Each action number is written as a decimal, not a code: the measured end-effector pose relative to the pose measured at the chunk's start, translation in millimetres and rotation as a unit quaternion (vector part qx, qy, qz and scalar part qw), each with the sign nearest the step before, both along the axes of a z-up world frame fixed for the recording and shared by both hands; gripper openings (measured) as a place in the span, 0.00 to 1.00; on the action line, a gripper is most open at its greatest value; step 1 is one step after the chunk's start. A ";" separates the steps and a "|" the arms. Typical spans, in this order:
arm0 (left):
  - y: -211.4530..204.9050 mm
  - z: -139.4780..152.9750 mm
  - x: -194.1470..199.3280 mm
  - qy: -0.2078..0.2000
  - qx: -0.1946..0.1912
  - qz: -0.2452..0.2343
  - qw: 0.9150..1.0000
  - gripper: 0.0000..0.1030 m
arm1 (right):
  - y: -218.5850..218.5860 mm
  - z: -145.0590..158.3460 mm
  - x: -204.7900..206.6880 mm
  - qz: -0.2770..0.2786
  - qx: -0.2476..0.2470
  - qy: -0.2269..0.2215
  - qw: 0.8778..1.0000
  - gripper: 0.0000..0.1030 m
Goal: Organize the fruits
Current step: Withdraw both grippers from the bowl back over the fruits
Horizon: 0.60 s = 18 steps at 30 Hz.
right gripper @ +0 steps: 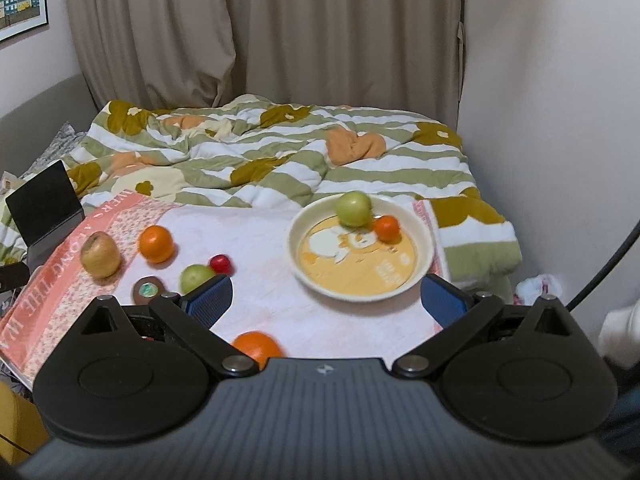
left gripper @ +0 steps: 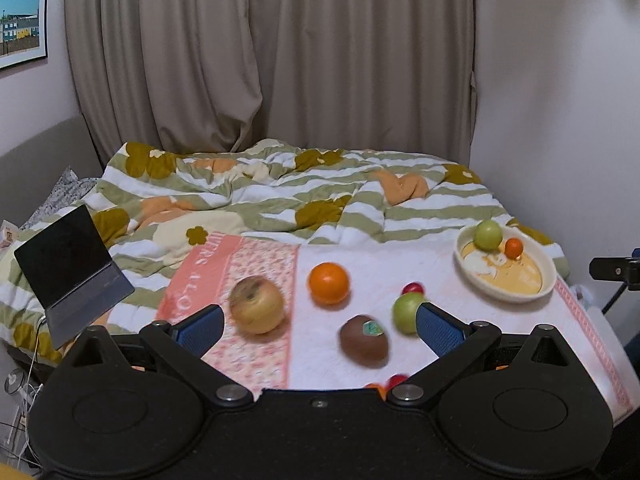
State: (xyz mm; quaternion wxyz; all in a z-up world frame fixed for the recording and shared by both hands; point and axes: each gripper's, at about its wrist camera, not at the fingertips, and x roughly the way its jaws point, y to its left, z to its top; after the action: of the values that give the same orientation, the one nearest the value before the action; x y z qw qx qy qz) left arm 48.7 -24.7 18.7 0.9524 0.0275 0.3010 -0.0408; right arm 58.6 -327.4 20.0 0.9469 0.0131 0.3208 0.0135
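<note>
A cream bowl (right gripper: 424,240) with a yellow cartoon bottom sits on the towel (right gripper: 280,312); it holds a green apple (right gripper: 353,209) and a small orange (right gripper: 387,228). It also shows in the left wrist view (left gripper: 548,276). Loose on the towel lie a yellow apple (left gripper: 257,305), an orange (left gripper: 328,283), a brown kiwi (left gripper: 364,341), a green apple (left gripper: 406,312) and a red cherry tomato (left gripper: 413,289). Another orange (right gripper: 258,347) lies near my right gripper's base. My left gripper (left gripper: 320,326) is open above the kiwi. My right gripper (right gripper: 326,296) is open in front of the bowl, empty.
The towel lies on a bed with a striped floral quilt (left gripper: 304,192). An open laptop (left gripper: 72,272) stands at the left edge. Curtains (left gripper: 272,52) hang behind; a wall (right gripper: 560,120) is on the right. More small red and orange fruit (left gripper: 390,382) peek out by my left gripper's base.
</note>
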 end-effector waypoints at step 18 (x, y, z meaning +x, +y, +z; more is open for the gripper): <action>103.6 -49.9 43.1 0.023 0.006 -0.067 0.997 1.00 | 147.2 -69.3 -11.5 -0.029 0.015 0.036 0.999 1.00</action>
State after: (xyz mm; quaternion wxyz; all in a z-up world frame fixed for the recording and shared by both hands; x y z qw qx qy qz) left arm 91.9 78.9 -31.1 0.9402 0.0521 0.3204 -0.1030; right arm 47.1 -180.2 -49.3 0.9343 0.0370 0.3544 -0.0099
